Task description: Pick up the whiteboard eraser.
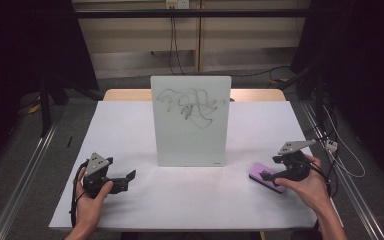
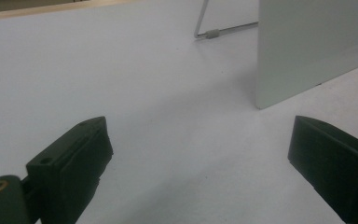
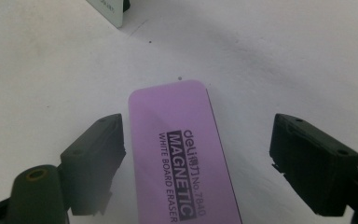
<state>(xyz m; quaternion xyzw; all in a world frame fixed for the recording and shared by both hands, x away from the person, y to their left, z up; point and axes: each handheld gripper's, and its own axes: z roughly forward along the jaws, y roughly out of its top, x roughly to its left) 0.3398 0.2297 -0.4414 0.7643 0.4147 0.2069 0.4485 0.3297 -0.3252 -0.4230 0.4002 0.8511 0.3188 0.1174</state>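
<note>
Clearly nothing is wiped yet: on my table (image 1: pixel 130 200) the whiteboard (image 1: pixel 190 125) stands upright near the far edge's middle, its black scribble (image 1: pixel 190 104) fully intact. Nearer the right edge lies the purple eraser (image 3: pixel 182 158), flat on the table and not yet gripped. My right gripper (image 3: pixel 196 163) straddles it with jaws spread wide, neither clearly touching, while my left gripper (image 2: pixel 200 163) gapes over bare table near the front-left corner.

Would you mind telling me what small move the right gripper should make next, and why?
Probably close the right gripper on the purple eraser. Its jaws stand open on either side of it, not yet touching, and the whiteboard carries scribbles to wipe.
</note>
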